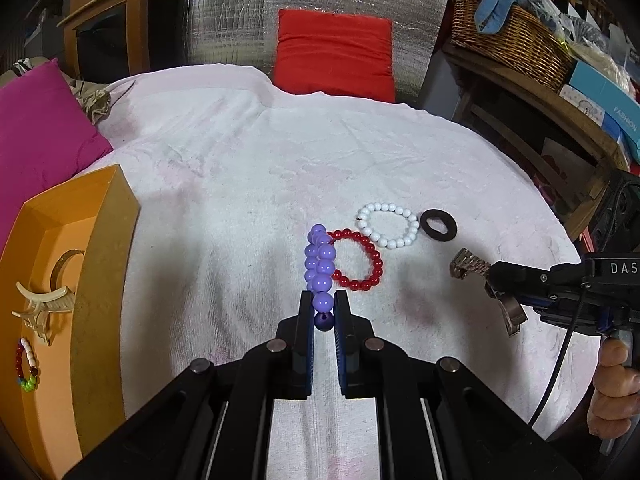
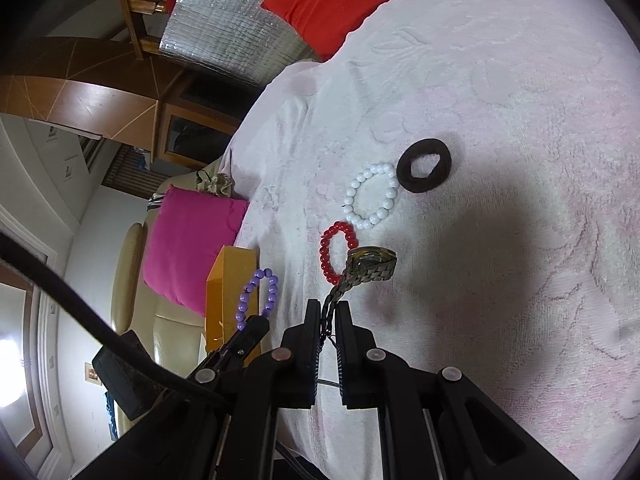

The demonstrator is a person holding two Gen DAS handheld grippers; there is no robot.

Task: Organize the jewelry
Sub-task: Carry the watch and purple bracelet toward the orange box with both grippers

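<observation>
My left gripper (image 1: 323, 305) is shut on a purple bead bracelet (image 1: 320, 264) and holds it above the white towel (image 1: 240, 184); the bracelet also shows in the right wrist view (image 2: 260, 298). My right gripper (image 2: 328, 312) is shut on the band of a metal wristwatch (image 2: 370, 264), also seen in the left wrist view (image 1: 472, 268). A red bead bracelet (image 1: 360, 260), a white bead bracelet (image 1: 387, 226) and a black hair tie (image 1: 439, 224) lie on the towel. An orange tray (image 1: 104, 240) at the left holds a beige hair claw (image 1: 42, 306), a hair clip and a multicolour bead bracelet (image 1: 27, 364).
A magenta cushion (image 1: 40, 128) lies behind the tray and a red cushion (image 1: 334, 54) at the back. A wooden shelf with a wicker basket (image 1: 512, 40) and boxes stands at the right. A silver foil sheet (image 1: 320, 0) hangs behind.
</observation>
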